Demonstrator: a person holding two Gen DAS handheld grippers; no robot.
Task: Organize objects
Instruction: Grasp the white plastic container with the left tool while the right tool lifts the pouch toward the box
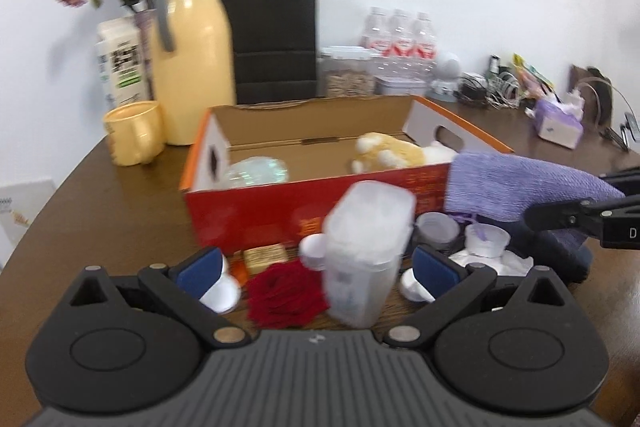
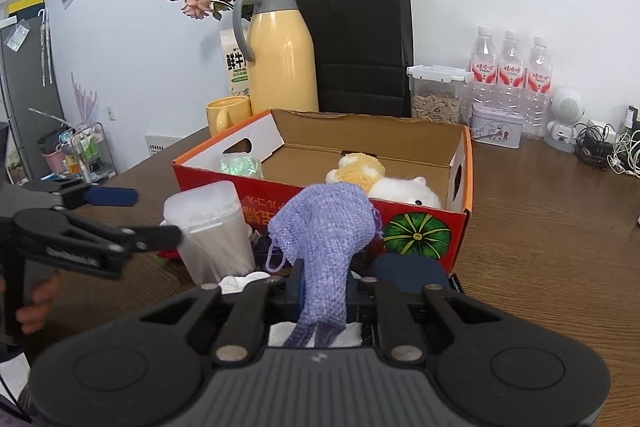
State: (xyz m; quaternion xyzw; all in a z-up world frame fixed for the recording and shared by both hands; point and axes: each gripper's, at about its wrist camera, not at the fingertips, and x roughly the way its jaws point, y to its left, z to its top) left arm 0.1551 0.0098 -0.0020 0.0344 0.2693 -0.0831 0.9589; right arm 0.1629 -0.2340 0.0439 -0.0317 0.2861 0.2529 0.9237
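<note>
Brown wooden counter [image 2: 540, 247] is occupied by one orange box [image 2: 424, 227], three water bottles [image 2: 510, 61] and one clear container [image 1: 366, 251], while a purple knitted pouch [image 2: 324, 227] is gripped before the box by the right gripper [image 2: 324, 301]'s closed jaws, and the left gripper [image 1: 316, 267]'s jaws are spread wide, empty, around the container.

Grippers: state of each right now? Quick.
Left gripper: open, holding nothing; a plastic container stands between its fingers.
Right gripper: closed on the purple pouch.
</note>
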